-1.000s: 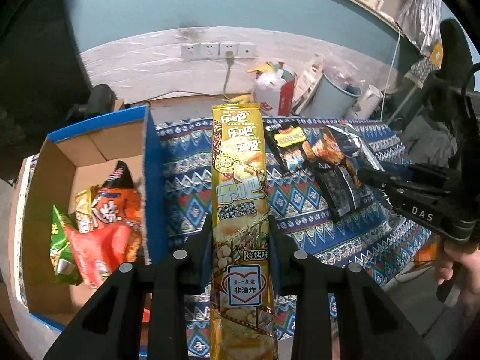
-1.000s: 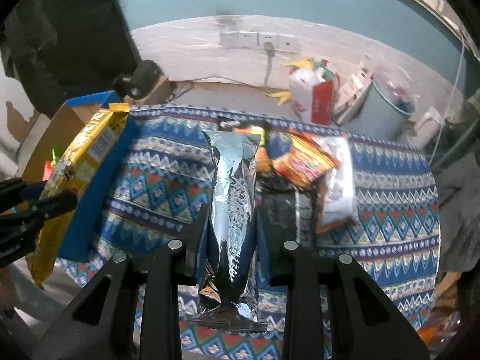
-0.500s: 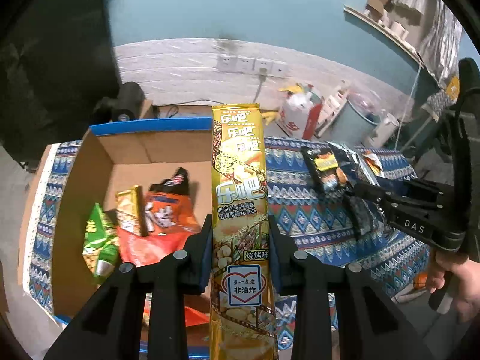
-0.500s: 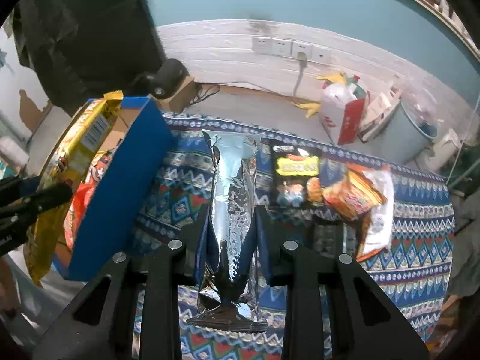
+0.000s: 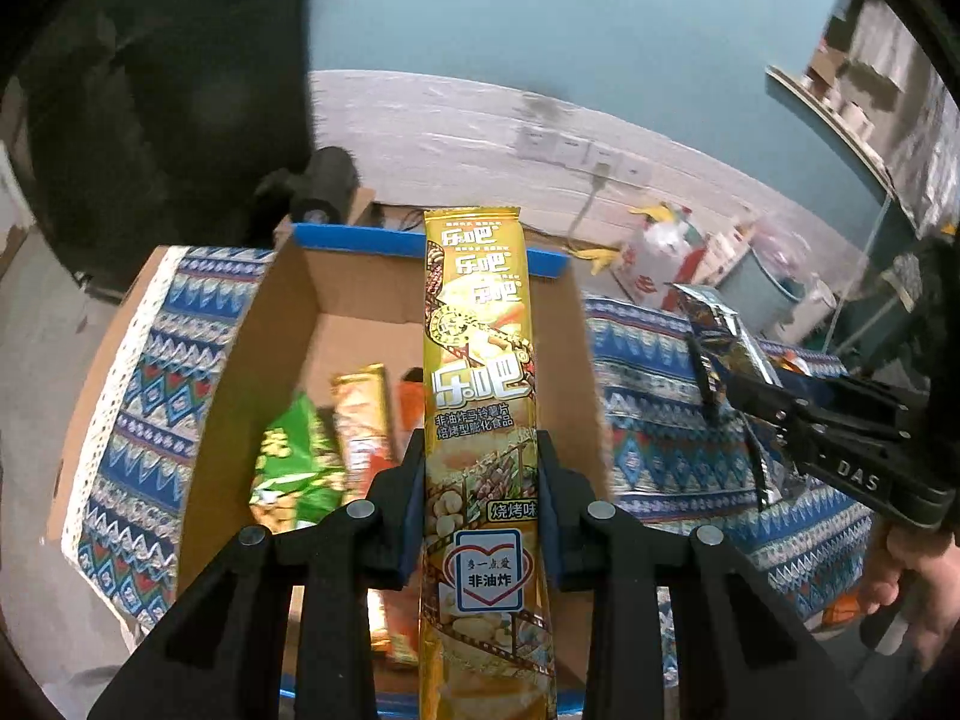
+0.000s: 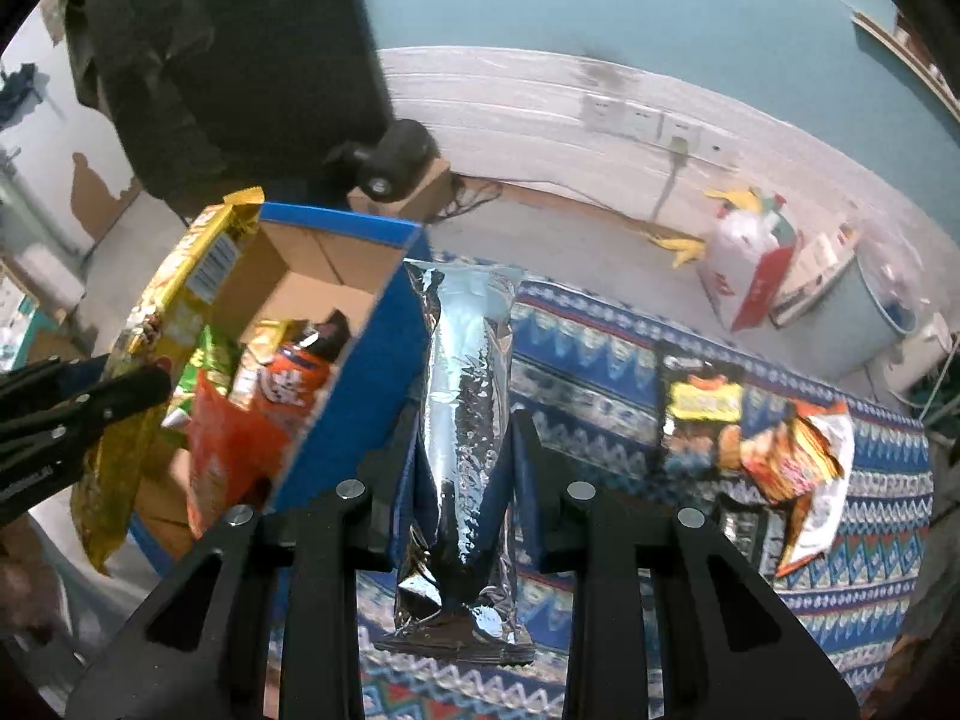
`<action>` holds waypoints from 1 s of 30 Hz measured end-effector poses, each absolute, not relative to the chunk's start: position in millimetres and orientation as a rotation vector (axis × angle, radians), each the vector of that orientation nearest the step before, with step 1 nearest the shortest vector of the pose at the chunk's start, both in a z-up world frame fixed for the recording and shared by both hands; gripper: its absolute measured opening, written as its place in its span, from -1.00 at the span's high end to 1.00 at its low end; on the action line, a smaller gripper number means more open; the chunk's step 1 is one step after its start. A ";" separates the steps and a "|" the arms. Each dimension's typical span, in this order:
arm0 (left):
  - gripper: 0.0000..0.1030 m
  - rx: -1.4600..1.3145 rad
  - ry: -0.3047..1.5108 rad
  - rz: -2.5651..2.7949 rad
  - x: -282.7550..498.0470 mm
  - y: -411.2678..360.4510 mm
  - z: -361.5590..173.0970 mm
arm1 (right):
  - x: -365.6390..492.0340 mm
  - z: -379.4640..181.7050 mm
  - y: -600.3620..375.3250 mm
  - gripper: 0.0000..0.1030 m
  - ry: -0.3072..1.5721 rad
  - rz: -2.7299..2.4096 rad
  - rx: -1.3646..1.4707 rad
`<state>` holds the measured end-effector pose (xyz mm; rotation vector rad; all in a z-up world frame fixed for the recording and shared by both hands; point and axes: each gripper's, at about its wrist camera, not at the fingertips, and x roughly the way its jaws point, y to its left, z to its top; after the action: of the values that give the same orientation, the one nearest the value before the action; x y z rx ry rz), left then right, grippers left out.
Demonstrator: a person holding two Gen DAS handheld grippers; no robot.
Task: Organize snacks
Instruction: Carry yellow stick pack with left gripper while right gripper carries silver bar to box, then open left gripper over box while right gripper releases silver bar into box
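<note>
Fingers (image 5: 408, 480) pinch yellow packet (image 5: 480, 420) — patterned cloth (image 5: 660, 420), teal wall (image 5: 600, 30).

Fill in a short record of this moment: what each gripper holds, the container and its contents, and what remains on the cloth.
left gripper: shut on yellow snack pack, above the box
right gripper: shut on silver snack pack
container: cardboard box, open
box contents: green bag, orange bags
on patterned cloth: black-and-orange packets
</note>
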<state>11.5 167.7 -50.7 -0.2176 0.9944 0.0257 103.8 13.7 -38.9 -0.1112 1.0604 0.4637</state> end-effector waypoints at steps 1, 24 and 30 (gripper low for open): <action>0.39 -0.223 0.995 0.039 11.4 173.2 -52.4 | 104.9 -38.9 21.0 0.46 1.061 0.473 -0.113; 0.31 -0.282 1.056 0.193 3.7 234.1 -84.7 | 107.7 -52.0 118.7 0.46 1.101 0.618 -0.165; 0.29 -0.269 1.049 0.192 1.0 232.8 -80.5 | 107.3 -60.5 134.6 0.46 1.124 0.648 -0.188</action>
<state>1.0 232.8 -80.5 -0.2691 1.0494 0.1921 107.3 134.6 -60.5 -0.1881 1.1243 0.6477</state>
